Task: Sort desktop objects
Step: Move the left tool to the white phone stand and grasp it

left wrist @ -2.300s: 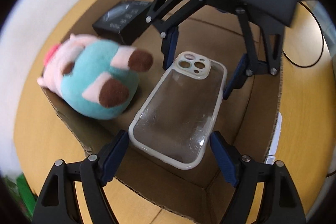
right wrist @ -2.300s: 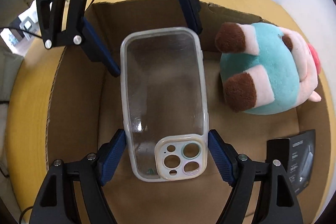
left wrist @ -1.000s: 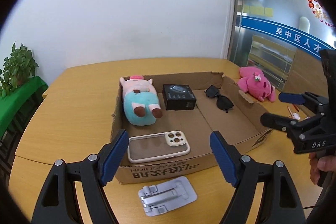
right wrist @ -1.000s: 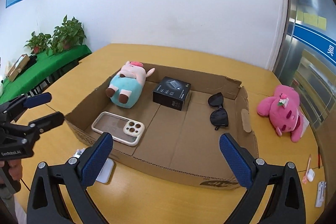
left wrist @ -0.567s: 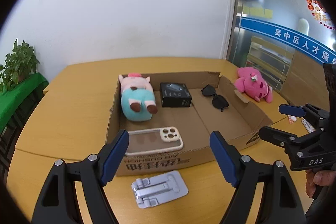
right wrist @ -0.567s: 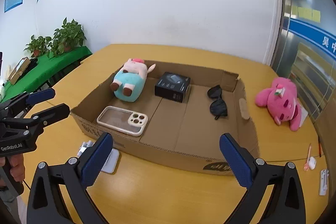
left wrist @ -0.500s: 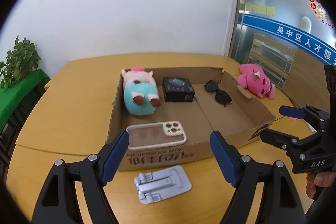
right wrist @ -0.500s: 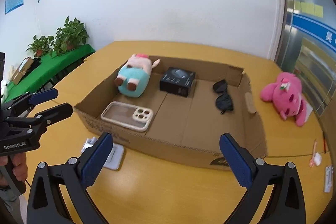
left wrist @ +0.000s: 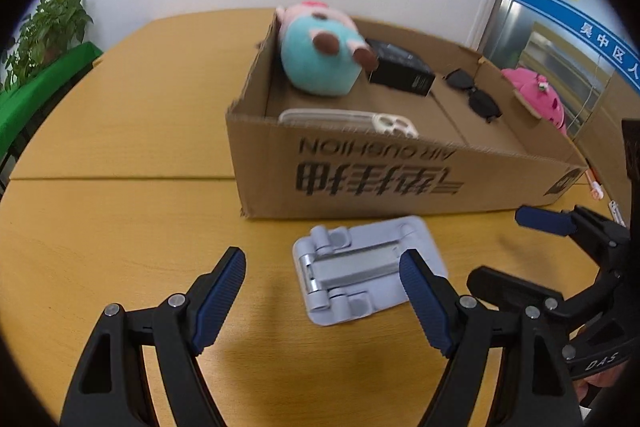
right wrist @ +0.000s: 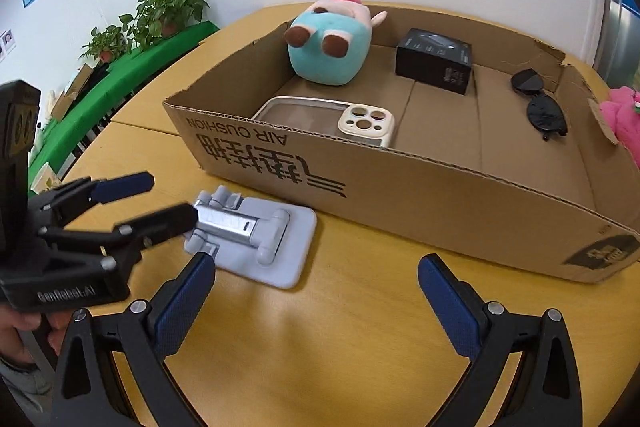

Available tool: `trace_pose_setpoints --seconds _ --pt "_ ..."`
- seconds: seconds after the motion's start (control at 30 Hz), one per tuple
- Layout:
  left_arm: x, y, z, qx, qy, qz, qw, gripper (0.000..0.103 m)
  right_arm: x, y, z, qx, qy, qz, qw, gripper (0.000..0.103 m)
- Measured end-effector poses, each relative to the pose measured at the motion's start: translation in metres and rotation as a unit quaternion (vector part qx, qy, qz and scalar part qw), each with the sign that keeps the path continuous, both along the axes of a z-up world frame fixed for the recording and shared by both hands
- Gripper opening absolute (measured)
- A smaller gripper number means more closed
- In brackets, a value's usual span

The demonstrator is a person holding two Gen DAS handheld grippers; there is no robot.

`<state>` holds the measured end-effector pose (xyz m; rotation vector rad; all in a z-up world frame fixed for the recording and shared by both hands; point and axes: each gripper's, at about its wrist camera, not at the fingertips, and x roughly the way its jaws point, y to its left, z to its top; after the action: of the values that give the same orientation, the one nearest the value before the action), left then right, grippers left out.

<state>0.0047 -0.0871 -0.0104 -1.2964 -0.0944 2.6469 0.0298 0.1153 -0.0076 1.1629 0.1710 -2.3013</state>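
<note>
In the cardboard box: plush pig, phone case, sunglasses

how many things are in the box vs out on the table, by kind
plush toys: 2, teal one in the cardboard box, pink one outside
phone case: 1, in box
black box: 1, in box
sunglasses: 1, in box
phone stand: 1, on the table
total: 6

The yellow wooden table carries an open cardboard box (its printing upside down) and, just in front of it, a folded grey phone stand lying flat; a pink plush lies beyond the box.
</note>
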Motion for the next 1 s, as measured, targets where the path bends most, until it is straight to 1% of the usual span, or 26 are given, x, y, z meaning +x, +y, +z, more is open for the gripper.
trace_pose_setpoints --seconds 0.07,0.1,0.13,0.2,0.27,0.3,0.33,0.37,0.4,0.43,0.5,0.53,0.57,0.6,0.63,0.67,0.7,0.77,0.83,0.93,1.0 --pt "-0.003 -0.002 -0.010 0.002 -0.012 0.001 0.9999 0.076 -0.005 -0.009 -0.007 0.002 -0.004 0.004 1.000 0.103" --pt "-0.005 -0.004 -0.013 0.004 -0.016 0.003 0.9999 0.071 -0.007 -0.013 -0.012 0.005 -0.009 0.009 1.000 0.102" --pt "-0.006 -0.005 -0.017 0.003 -0.023 0.004 0.9997 0.069 -0.009 -0.016 -0.015 0.008 -0.013 0.013 1.000 0.102" --pt "-0.008 -0.007 -0.024 0.017 -0.030 0.000 0.9994 0.064 -0.012 -0.020 -0.020 0.011 -0.014 0.013 1.000 0.102" --pt "-0.009 -0.007 -0.029 0.022 -0.031 -0.008 0.9992 0.061 -0.015 -0.021 -0.023 0.019 -0.013 0.012 1.000 0.099" --pt "-0.008 -0.006 -0.030 0.026 -0.027 -0.009 0.9993 0.056 -0.016 -0.020 -0.025 0.018 -0.015 0.012 1.000 0.097" --pt "-0.009 -0.004 -0.030 0.031 -0.026 -0.013 0.9991 0.053 -0.017 -0.020 -0.028 0.017 -0.020 0.013 1.000 0.088" --pt "-0.009 -0.002 -0.031 0.036 -0.026 -0.019 0.9988 0.047 -0.018 -0.021 -0.031 0.021 -0.027 0.015 0.999 0.079" --pt "-0.009 -0.001 -0.031 0.038 -0.026 -0.023 0.9987 0.041 -0.018 -0.019 -0.032 0.009 -0.030 0.019 0.999 0.078" --pt "-0.009 0.001 -0.031 0.041 -0.026 -0.029 0.9984 0.038 -0.018 -0.019 -0.033 0.007 -0.028 0.018 0.999 0.077" --pt "-0.010 0.005 -0.031 0.036 -0.025 -0.034 0.9985 0.036 -0.017 -0.020 -0.032 0.007 -0.023 0.021 0.999 0.070" --pt "-0.010 0.005 -0.031 0.038 -0.026 -0.033 0.9984 0.036 -0.016 -0.020 -0.031 -0.001 -0.025 0.026 0.999 0.061" --pt "-0.010 0.004 -0.032 0.043 -0.026 -0.031 0.9983 0.034 -0.015 -0.020 -0.031 -0.010 -0.026 0.030 0.999 0.058" --pt "-0.010 0.004 -0.031 0.043 -0.026 -0.030 0.9983 0.029 -0.014 -0.020 -0.030 -0.015 -0.026 0.032 0.999 0.051" --pt "-0.009 0.004 -0.032 0.036 -0.029 -0.028 0.9985 0.026 -0.011 -0.020 -0.030 -0.016 -0.024 0.034 0.999 0.049" --pt "-0.007 0.006 -0.033 0.032 -0.025 -0.031 0.9987 0.026 -0.009 -0.020 -0.029 -0.014 -0.020 0.033 0.999 0.049" --pt "-0.006 0.006 -0.033 0.031 -0.024 -0.032 0.9987 0.026 -0.008 -0.018 -0.030 -0.022 -0.024 0.033 0.999 0.048" --pt "-0.004 0.006 -0.033 0.031 -0.023 -0.033 0.9987 0.025 -0.009 -0.011 -0.030 -0.040 -0.034 0.031 0.998 0.044" --pt "-0.002 0.007 -0.033 0.036 -0.021 -0.029 0.9987 0.025 -0.005 -0.014 -0.031 -0.041 -0.034 0.031 0.998 0.043" --pt "0.007 0.014 -0.030 0.025 -0.011 -0.032 0.9991 0.025 0.002 -0.013 -0.031 -0.040 -0.028 0.029 0.998 0.043" --pt "0.012 0.018 -0.022 0.021 0.004 -0.034 0.9992 0.025 0.005 -0.005 -0.029 -0.055 -0.026 0.023 0.998 0.043"
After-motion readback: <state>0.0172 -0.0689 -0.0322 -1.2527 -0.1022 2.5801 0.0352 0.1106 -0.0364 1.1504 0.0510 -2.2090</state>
